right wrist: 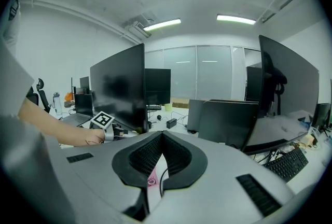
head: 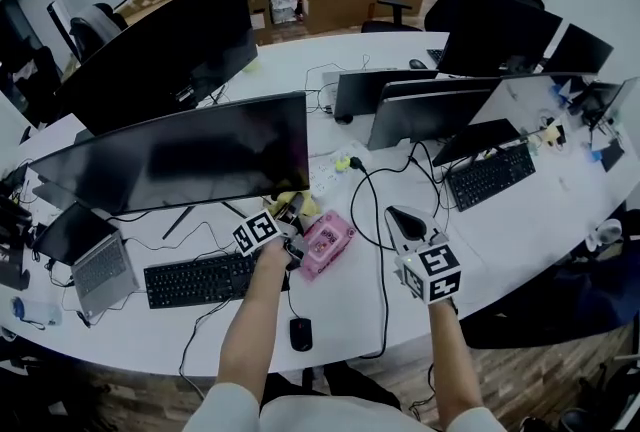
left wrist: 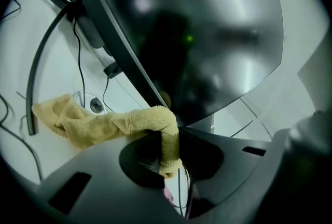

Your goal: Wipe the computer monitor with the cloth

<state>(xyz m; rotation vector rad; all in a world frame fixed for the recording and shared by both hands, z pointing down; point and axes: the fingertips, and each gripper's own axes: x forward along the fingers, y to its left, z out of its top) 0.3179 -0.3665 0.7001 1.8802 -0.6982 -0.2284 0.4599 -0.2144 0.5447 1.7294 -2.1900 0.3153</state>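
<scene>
Well, the left tool [head: 291, 212] sits at the lower right corner of the big dark monitor [head: 180, 155], and its jaws are clamped on a yellow cloth [left wrist: 104, 124]. Seen from the left gripper view, the cloth comes up between the jaws and folds over their tips right at the monitor's bottom edge. The rest of it trails off to the left, bunched on the white surface [head: 350, 320] (whether the fold actually presses on the screen, I can't tell). The screen is dark and shows only soft reflections.

The right tool [head: 402, 216] hangs over the surface apart from the left one, to the right of a pink packet [head: 327, 242]. Its jaw tips meet with nothing between them. Through the bowed gap behind the tips, a bit of the pink packet and a black cable [head: 383, 300] show below. That tool's own view looks across at the person's left forearm [right wrist: 57, 127].

The pink packet lies just beside the left tool, between the two tools. A black keyboard [head: 200, 278] sits in front of the monitor, with a black mouse [head: 301, 333] nearer the person and an open laptop [head: 95, 265] off to the left. Other dark monitors [head: 440, 115] stand further along the surface.
</scene>
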